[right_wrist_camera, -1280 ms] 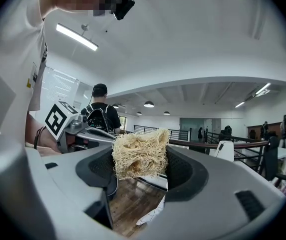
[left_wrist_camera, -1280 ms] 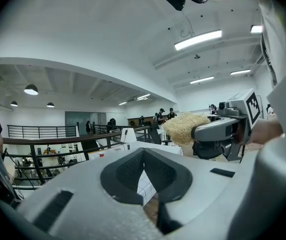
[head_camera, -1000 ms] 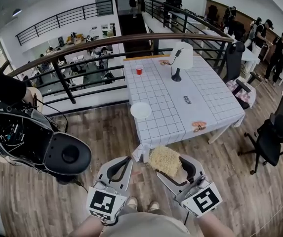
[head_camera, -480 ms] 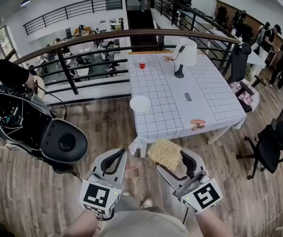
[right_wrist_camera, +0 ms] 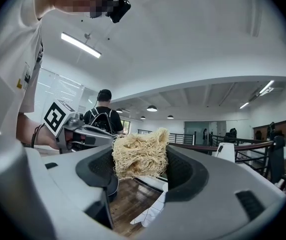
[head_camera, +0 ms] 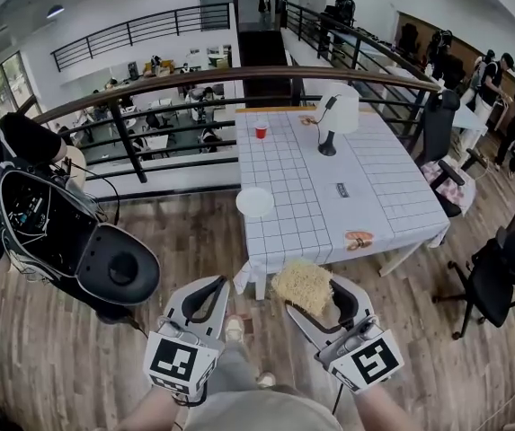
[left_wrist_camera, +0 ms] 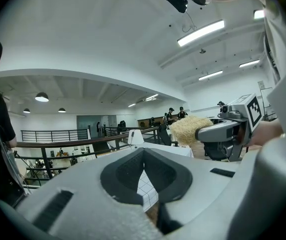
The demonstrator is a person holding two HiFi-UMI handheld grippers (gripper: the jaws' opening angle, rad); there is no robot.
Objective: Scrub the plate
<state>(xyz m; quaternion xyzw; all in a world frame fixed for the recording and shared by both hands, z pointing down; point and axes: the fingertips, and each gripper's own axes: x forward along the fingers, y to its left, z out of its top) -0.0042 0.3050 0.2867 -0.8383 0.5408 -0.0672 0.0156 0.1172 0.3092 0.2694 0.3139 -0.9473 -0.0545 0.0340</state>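
A round white plate point(head_camera: 254, 202) lies on the near left corner of the table point(head_camera: 374, 205) with the white grid cloth, well ahead of both grippers. My right gripper point(head_camera: 309, 287) is shut on a tan fibrous scrubber point(head_camera: 302, 286), held up over the wooden floor short of the table's near edge. In the right gripper view the scrubber point(right_wrist_camera: 140, 153) fills the gap between the jaws of the right gripper point(right_wrist_camera: 141, 158). My left gripper point(head_camera: 218, 285) hangs beside it, shut and empty. In the left gripper view the left gripper point(left_wrist_camera: 143, 156) has its jaws closed together.
A white lamp point(head_camera: 333, 113), a red cup point(head_camera: 261, 130) and small items stand further back on the table. A railing point(head_camera: 176, 79) runs behind it. A person with a black backpack point(head_camera: 37, 218) stands at the left. An office chair point(head_camera: 500, 272) is at the right.
The view has drifted a little relative to the table and plate. Both grippers keep their pose, the right one still gripping the scrubber. A foot now shows below the grippers.
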